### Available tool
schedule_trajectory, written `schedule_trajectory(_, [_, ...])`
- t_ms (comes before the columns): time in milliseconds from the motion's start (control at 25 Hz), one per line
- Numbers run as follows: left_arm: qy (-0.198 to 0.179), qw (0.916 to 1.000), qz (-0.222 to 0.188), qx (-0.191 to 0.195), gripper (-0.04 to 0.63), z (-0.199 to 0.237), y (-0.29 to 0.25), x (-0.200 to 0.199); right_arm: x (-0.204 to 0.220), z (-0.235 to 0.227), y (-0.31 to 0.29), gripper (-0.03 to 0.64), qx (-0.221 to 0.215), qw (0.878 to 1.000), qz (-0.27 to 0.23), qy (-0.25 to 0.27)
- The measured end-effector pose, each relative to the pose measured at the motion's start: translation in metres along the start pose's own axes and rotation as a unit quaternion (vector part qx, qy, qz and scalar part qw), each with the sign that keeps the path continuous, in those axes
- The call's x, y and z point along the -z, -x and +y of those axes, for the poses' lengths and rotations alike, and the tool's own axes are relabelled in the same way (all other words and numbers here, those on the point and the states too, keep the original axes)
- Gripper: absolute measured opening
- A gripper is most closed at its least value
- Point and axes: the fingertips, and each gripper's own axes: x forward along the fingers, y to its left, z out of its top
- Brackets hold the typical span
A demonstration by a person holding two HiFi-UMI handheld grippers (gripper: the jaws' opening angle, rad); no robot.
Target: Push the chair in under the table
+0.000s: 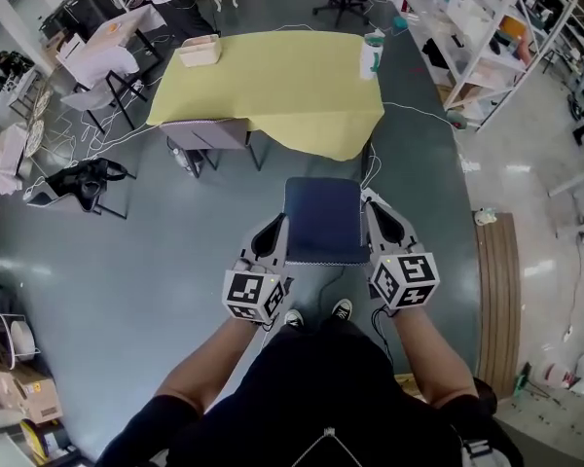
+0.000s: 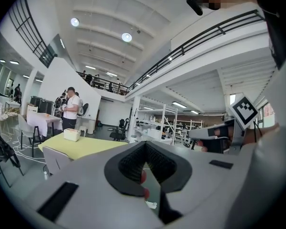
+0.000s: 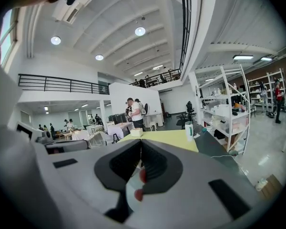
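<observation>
Yellow-clothed table [image 1: 273, 76], grey floor [image 1: 127, 280], navy chair [image 1: 321, 220], left claw [image 1: 277, 224] and right claw [image 1: 375, 210] closed.

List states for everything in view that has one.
blue chair: out from the table, not yet pushed under, flanked by both tongs
left tongs: shut, nothing between
right tongs: shut, nothing between
yellow-clothed table: covered, cloth hangs over near edge
grey chair: partly tucked in
cup: upright

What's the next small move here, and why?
Probably push the chair straight forward. It stands short of the yellow-covered table's near edge, not yet under it. The left tool and right tool, both shut, flank its sides.
</observation>
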Motion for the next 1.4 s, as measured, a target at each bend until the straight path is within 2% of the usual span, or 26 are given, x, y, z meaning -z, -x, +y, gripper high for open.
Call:
schedule_trajectory(200, [0.012,0.9998,0.013,0.009,0.009,0.019,0.017,0.016,0.017,0.019,0.01,0.015,0.025,1.0,0.018,0.008])
schedule_trajectory(400, [0.013,0.9995,0.029,0.008,0.009,0.017,0.022,0.038,0.046,0.022,0.022,0.015,0.026,0.999,0.043,0.009])
schedule_trajectory(800, [0.017,0.9976,0.066,-0.01,0.009,0.012,0.026,0.079,0.079,0.01,0.015,0.015,0.019,0.997,0.069,-0.007])
schedule_trajectory(1080, [0.03,0.9928,0.115,-0.017,0.009,0.005,0.023,0.146,0.147,-0.015,0.013,0.015,0.023,0.993,0.114,-0.029])
schedule_trajectory(1400, [0.05,0.9829,0.176,-0.015,0.009,-0.012,0.024,0.24,0.257,-0.04,0.028,0.015,0.039,0.979,0.193,-0.051])
